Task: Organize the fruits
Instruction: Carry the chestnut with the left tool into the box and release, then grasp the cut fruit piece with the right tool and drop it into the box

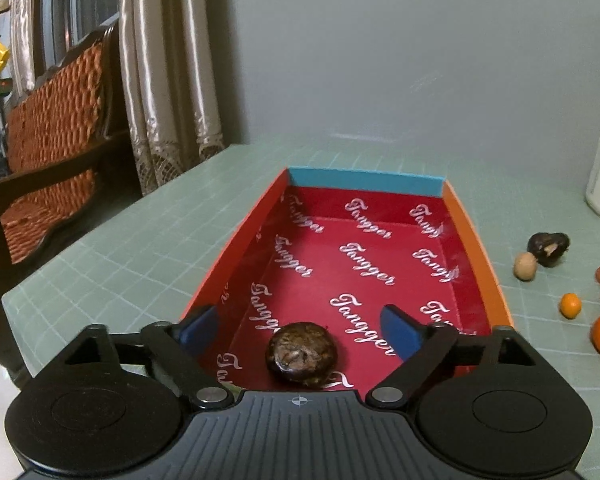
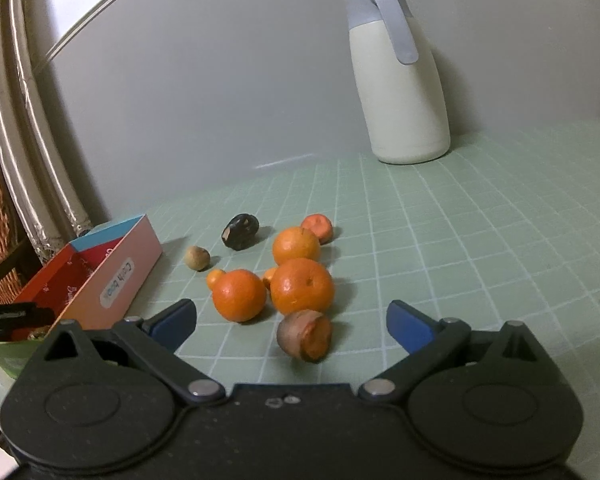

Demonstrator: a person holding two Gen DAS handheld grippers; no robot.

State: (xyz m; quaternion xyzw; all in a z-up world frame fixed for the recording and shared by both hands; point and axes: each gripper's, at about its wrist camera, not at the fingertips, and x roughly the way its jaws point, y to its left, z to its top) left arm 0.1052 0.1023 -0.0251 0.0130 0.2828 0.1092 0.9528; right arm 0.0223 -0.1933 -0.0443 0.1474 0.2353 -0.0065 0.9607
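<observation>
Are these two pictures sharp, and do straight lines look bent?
Left wrist view: the dark round fruit in the red box is sharp; table grid curves mildly. Right wrist view: the cut fruit nearest the tongs is slightly blurred, and the wall edge bows strongly.

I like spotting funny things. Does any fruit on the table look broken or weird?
Yes. The brown fruit nearest the right gripper looks cut or broken: one side is flat and orange inside. A dark fruit farther back has a pale chipped spot. The oranges look whole.
</observation>
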